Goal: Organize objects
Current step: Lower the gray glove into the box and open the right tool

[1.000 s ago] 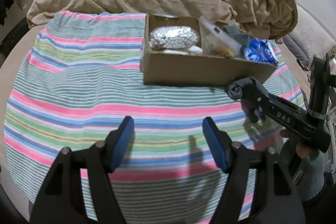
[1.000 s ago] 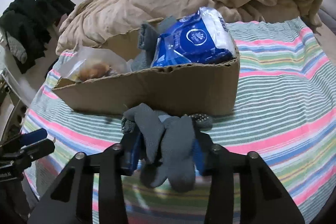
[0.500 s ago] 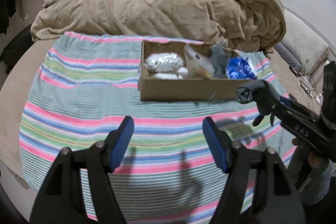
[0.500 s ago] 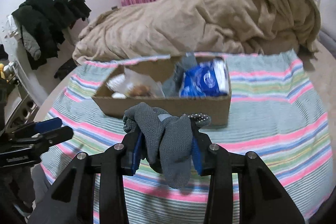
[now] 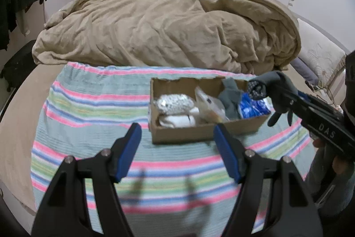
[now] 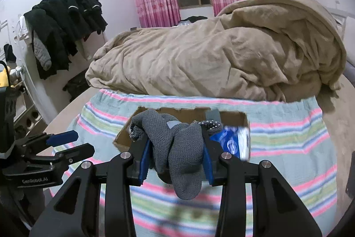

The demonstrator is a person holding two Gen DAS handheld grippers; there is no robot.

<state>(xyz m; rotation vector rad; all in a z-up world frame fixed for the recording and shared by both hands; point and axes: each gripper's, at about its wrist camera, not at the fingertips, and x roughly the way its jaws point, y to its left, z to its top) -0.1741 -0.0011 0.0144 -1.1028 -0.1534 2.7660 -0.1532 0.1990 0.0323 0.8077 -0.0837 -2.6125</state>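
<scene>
Grey knitted glove point(image 6: 177, 148), clamped in our right gripper point(image 6: 175, 154), has risen from the striped blanket point(image 5: 93, 108) to hang before the cardboard box point(image 5: 199, 132); our left gripper point(image 5: 177, 148) gapes empty. Dropping it in looks next.

Left claw point(image 5: 177, 148) gapes empty; right claw point(image 6: 176, 157) clamped.

A cardboard box point(image 5: 199, 134) sits on a striped cloth point(image 5: 93, 108) spread over the near part of the bed point(image 5: 20, 103). A heaped blanket point(image 5: 168, 32) lies behind it. Inside the box, a beaded pouch point(image 5: 175, 102) lies left and a wipes pack point(image 5: 253, 107) right.
</scene>
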